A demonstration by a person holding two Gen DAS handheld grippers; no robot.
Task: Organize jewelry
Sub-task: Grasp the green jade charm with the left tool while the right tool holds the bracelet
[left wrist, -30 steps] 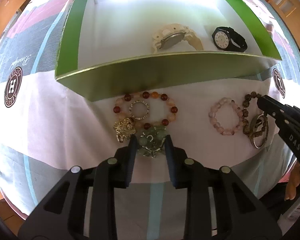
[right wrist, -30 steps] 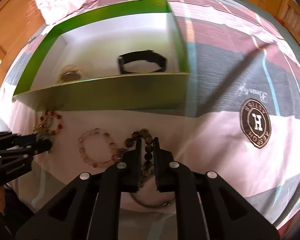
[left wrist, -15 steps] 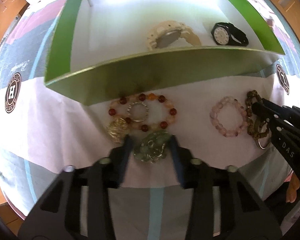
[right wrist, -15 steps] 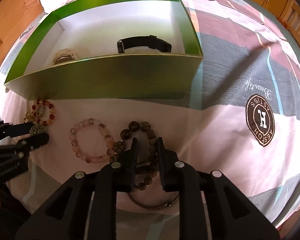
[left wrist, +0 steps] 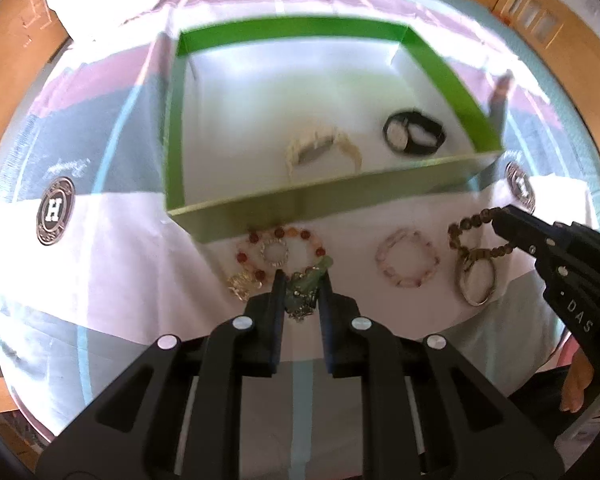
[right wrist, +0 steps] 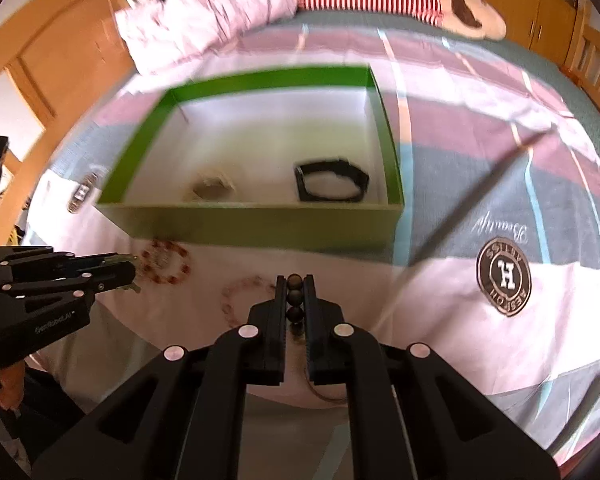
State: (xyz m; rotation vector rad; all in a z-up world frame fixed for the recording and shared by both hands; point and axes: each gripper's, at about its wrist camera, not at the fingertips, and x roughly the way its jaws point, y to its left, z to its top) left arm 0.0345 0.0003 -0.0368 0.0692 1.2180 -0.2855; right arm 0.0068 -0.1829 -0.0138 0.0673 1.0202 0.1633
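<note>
Lettering "DAS" marks the right tongs, pinched on a brown bead bracelet; round "H" badges print the striped bed sheet. Wooden cabinets ring the bed. Ahead of both tongs, a green box holds a cream watch and a black watch. The left tongs grip, seemingly, a green jade piece. A pink bracelet lies between them.

Motion-blurred throughout in both views. Green charm piece half hidden between left hand-held gripper fingers. Brown bead bracelet mostly concealed inside right hand-held gripper.
</note>
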